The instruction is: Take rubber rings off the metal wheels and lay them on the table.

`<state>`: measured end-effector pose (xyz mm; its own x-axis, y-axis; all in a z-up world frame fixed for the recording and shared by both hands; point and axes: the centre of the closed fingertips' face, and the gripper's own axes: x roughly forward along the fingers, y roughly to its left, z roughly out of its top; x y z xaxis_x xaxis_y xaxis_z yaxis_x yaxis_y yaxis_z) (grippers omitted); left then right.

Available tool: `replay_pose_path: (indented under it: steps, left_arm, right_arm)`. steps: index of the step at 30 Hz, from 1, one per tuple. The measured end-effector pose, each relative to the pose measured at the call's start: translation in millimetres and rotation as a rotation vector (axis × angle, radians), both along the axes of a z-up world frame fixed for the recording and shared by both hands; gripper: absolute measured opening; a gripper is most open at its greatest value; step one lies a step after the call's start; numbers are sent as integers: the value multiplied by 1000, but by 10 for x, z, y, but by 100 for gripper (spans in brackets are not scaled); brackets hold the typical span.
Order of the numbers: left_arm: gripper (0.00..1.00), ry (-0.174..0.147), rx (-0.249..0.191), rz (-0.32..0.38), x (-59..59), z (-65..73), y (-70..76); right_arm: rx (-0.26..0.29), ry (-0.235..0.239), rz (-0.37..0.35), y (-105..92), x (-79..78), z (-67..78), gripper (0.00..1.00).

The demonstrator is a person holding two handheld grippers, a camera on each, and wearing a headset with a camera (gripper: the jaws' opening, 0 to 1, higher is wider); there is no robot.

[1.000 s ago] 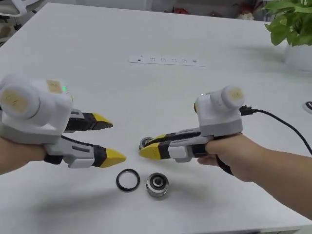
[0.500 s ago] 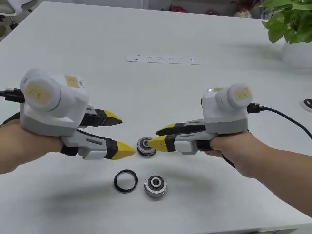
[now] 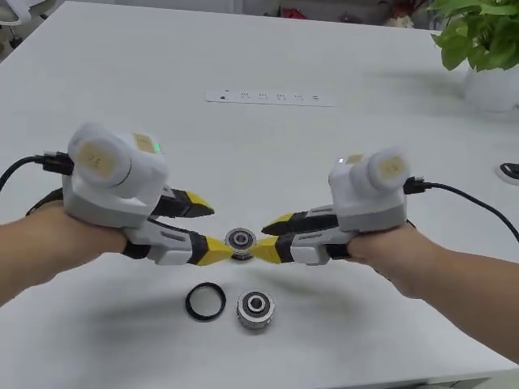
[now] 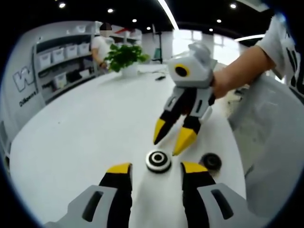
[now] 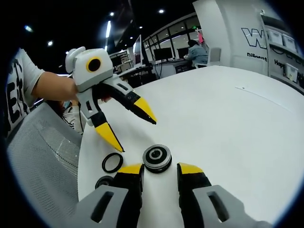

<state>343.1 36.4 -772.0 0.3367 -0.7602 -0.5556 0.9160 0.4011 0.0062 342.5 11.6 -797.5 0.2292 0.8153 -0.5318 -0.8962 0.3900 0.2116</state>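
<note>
Though farther apart a second ago, now flank the ringed wheel [image 3: 240, 239] from both sides: left gripper [image 3: 209, 231] and right gripper [image 3: 270, 235] with jaws apart, clamping nothing. Lies flat on the table [image 3: 365, 113] between the tips, beside a loose ring [image 3: 205, 301] and bare wheel [image 3: 255, 309]; probably readies the second ring's removal.

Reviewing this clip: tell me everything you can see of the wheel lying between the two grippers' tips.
The wheel is small and round: a dark outer band, seemingly its rubber ring, around a bright metal face with a dark centre. It lies flat, face up, on the white table. The left gripper and right gripper, both open, point at it from opposite sides with tips close beside it; contact cannot be told. A loose black ring and a second wheel lie apart, nearer the person.
</note>
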Motion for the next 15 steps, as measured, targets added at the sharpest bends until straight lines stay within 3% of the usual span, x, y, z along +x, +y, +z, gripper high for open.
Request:
replay_pose_path:
  steps: [8, 15]
  left_arm:
    - [36, 18, 0, 0, 1, -72, -95]
    - [32, 29, 3, -1, 4, -129, -169]
  right_arm:
    - [-44, -28, 43, 43, -22, -105, 24]
    - [-47, -38, 40, 37, 16, -122, 20]
